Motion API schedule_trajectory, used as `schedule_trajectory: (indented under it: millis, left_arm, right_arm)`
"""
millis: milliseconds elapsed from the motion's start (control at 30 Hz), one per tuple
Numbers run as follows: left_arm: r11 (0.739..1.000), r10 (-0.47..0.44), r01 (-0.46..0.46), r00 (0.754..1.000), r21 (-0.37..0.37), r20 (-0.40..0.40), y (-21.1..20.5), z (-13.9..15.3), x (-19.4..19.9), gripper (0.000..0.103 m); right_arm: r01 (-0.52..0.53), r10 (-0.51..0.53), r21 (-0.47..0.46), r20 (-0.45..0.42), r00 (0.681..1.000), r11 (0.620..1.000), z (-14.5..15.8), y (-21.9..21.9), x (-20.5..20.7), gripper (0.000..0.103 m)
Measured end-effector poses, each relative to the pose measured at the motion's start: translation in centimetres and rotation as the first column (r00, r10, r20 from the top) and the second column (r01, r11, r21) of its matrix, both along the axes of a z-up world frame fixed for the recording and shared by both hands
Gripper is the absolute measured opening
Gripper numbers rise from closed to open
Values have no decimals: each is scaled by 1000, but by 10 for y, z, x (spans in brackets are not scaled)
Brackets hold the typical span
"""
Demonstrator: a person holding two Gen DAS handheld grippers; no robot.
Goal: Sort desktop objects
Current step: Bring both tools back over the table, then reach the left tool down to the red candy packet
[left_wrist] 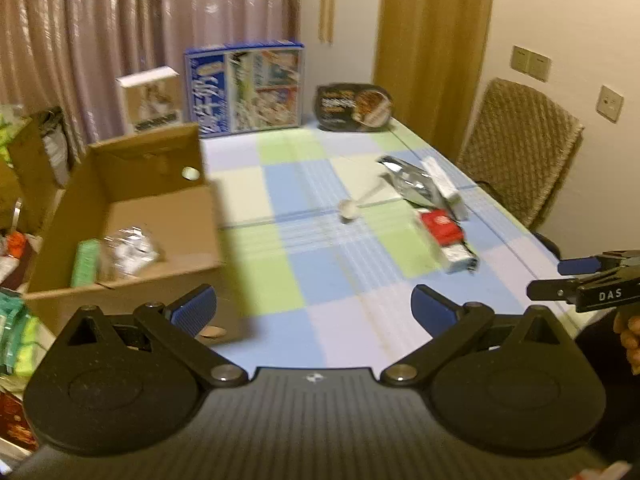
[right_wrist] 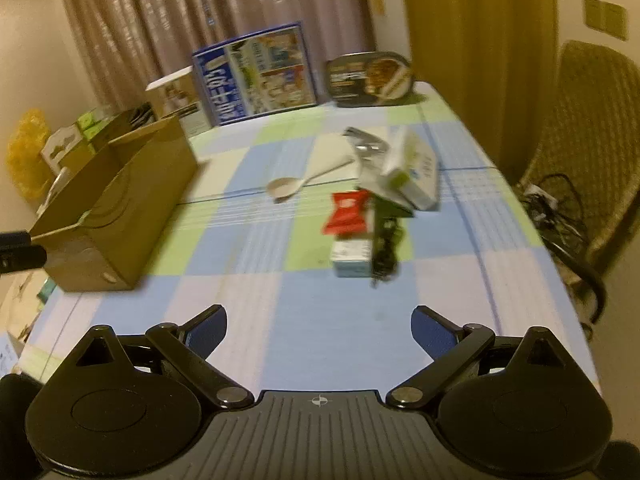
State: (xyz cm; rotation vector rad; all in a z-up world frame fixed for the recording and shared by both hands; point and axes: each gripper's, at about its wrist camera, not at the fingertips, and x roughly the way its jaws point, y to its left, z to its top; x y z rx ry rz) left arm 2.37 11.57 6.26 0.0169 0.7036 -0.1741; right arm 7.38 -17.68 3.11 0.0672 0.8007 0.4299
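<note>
Both open, empty: left hand-held gripper [left_wrist: 314,306] and right hand-held gripper [right_wrist: 319,328] have jaws apart. Spoon [right_wrist: 298,186] lies mid-counter [right_wrist: 320,312], ahead-left of right one, handle running away-right; cardboard box [right_wrist: 120,208] sits left. Right looks nearer.

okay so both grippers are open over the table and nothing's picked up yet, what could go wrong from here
The red packet, a small box and a dark item lie touching or overlapping, so the right gripper may catch more than one.
The spoon lies flat on the tablecloth and may slip from the pads.
The left gripper hangs close to the cardboard box and could bump it.
</note>
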Motion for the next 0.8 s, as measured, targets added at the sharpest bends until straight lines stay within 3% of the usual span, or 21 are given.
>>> schedule_trajectory:
  millis: [267,800]
  left_arm:
    - [998,-67,68,996,16,-55,-46,-19,12,102]
    - [987,-154,159,979,31,-136,-109,-47,79,99]
  right_arm:
    - [59,-59,21,-12,998,998,-9,-25,-1,96]
    - [36,-36,-32,5,999,999,-33,-31,25,96]
